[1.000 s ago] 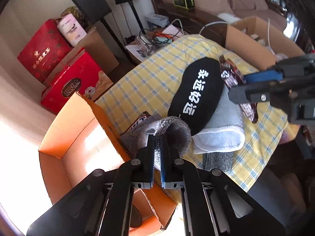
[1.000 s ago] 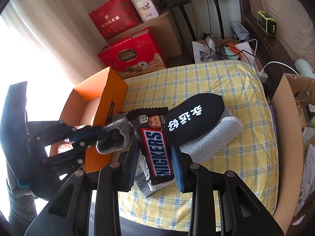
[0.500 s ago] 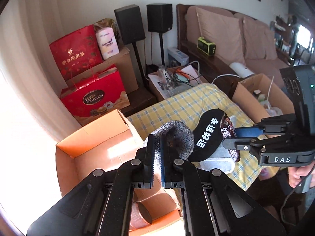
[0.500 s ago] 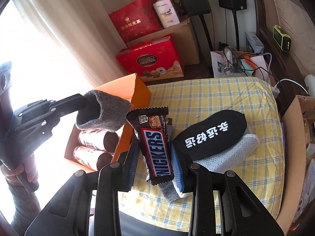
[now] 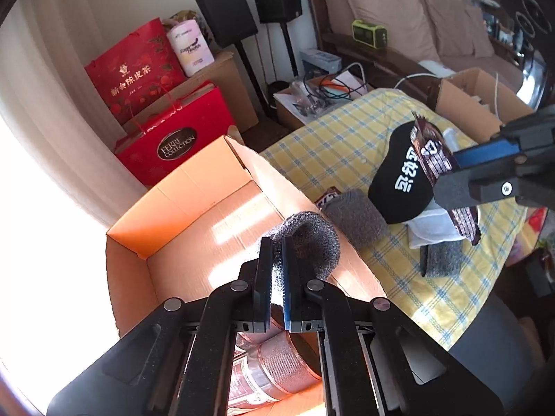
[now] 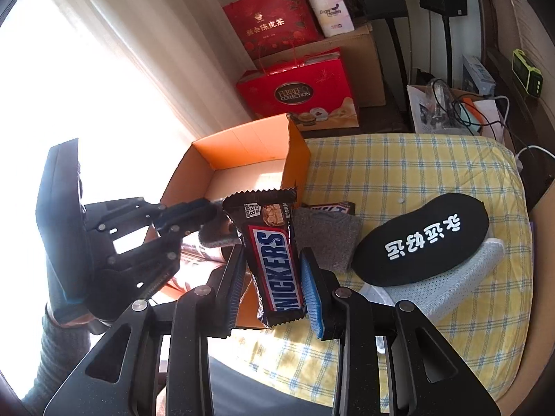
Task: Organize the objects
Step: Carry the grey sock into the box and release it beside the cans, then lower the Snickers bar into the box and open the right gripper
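The left gripper [image 5: 276, 260] is clamped on a grey sock [image 5: 312, 242] above the orange box [image 5: 194, 187] for dropping; the right gripper [image 6: 269, 277] pinches a Snickers bar [image 6: 274, 256] beside the box's edge.

We record an orange cardboard box [image 5: 194, 208] at left, a yellow cloth with blue check [image 6: 399, 159] at right, a dark grey sock [image 5: 308, 239], a black pad with white characters [image 6: 423, 239], a brown Snickers wrapper with blue lettering [image 6: 274, 260], and red gift bags [image 6: 298, 90] far off.
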Demonstrator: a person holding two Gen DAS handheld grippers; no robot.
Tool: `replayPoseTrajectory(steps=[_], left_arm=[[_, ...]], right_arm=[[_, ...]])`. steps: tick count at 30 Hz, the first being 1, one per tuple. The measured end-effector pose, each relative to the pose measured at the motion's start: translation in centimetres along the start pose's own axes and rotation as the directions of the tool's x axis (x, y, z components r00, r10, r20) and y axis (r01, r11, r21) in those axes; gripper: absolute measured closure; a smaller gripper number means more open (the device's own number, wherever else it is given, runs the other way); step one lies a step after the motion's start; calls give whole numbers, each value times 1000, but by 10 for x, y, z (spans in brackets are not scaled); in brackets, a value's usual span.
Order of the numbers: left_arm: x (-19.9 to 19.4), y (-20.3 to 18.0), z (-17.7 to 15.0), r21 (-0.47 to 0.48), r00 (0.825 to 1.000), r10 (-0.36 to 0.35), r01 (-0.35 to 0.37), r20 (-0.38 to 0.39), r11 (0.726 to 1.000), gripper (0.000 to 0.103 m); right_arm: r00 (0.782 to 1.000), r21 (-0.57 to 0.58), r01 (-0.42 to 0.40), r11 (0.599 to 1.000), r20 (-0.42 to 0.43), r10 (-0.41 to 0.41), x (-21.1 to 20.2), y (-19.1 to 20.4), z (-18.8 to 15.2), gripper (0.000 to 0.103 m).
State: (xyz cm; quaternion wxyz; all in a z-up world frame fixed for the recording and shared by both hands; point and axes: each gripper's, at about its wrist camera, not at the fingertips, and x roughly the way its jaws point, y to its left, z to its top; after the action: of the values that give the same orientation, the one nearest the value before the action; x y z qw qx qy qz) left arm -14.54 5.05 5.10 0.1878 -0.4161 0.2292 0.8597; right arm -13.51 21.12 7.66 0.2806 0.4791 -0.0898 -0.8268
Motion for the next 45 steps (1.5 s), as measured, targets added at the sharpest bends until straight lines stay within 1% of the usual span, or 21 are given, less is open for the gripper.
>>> replayPoseTrajectory(steps=[5,8,10,14,19,23,26,27,28,29,30,31,32,34,36,38,40,42,43,44,45], left_arm=[[14,-13,-19,81,997,-71,74,-42,994,98],[19,-23,-33,160,992,-96,107,-77,981,98],[20,-27,-40,190,988,-120,136,-94,972,98],[16,-31,-49,220,977,-184,204,-110,954,98],[15,-41,-56,259,973,-191,219,-129,941,98],[16,-40,-54,259,967,-205,238,-149,936,98],[20,-36,-50,257,957,-223,267,-186,929,97],[19,-35,-50,260,955,-225,271,-193,927,96],[18,-34,-49,261,956,-223,269,-193,927,86],[16,-31,-49,260,962,-207,250,-180,933,71],[13,-28,-48,254,970,-184,221,-161,942,64],[10,-22,-47,235,973,-177,208,-147,949,49],[6,-15,-45,205,971,-198,223,-137,953,40],[-4,2,-43,131,961,-255,268,-107,955,40],[-13,23,-40,42,958,-280,282,-63,958,40],[-19,42,-39,-45,952,-306,304,-28,951,37],[-22,57,-39,-127,956,-294,291,-5,948,32],[-23,67,-39,-186,963,-271,266,3,946,31],[-22,72,-39,-213,966,-259,254,5,943,31],[-22,75,-40,-236,968,-252,247,9,940,31],[-22,79,-41,-258,969,-245,241,16,936,31]], right_arm=[[1000,1,0,1000,-9,0,6,4,0,71],[1000,5,2,1000,-16,-2,11,5,0,71],[1000,7,3,1000,-21,-2,14,7,0,71],[1000,3,-2,1000,-29,2,20,11,-1,71],[999,11,-12,1000,-37,13,24,12,-2,71],[999,8,-11,1000,-39,11,24,14,-2,71],[999,6,-13,1000,-38,13,23,16,-2,71],[999,4,-13,1000,-38,13,23,17,-2,71],[999,2,-14,1000,-40,14,22,18,-2,71],[999,-2,-15,1000,-41,15,22,19,-2,71],[999,-6,-15,1000,-41,15,22,21,-1,71],[999,-11,-15,1000,-41,14,22,23,-1,71],[999,-15,-16,1000,-42,15,23,25,-1,71],[999,-20,-16,1000,-42,15,25,28,1,71],[999,-26,-17,1000,-41,16,28,30,3,71],[999,-26,-14,1000,-43,12,34,31,6,71],[999,-25,-13,1000,-50,12,42,33,10,71],[998,-39,2,999,-57,-4,52,37,14,72],[998,-43,4,999,-63,-6,58,39,16,78],[997,-40,2,999,-73,-5,64,40,19,81],[997,-37,5,999,-78,-8,70,41,21,81]])
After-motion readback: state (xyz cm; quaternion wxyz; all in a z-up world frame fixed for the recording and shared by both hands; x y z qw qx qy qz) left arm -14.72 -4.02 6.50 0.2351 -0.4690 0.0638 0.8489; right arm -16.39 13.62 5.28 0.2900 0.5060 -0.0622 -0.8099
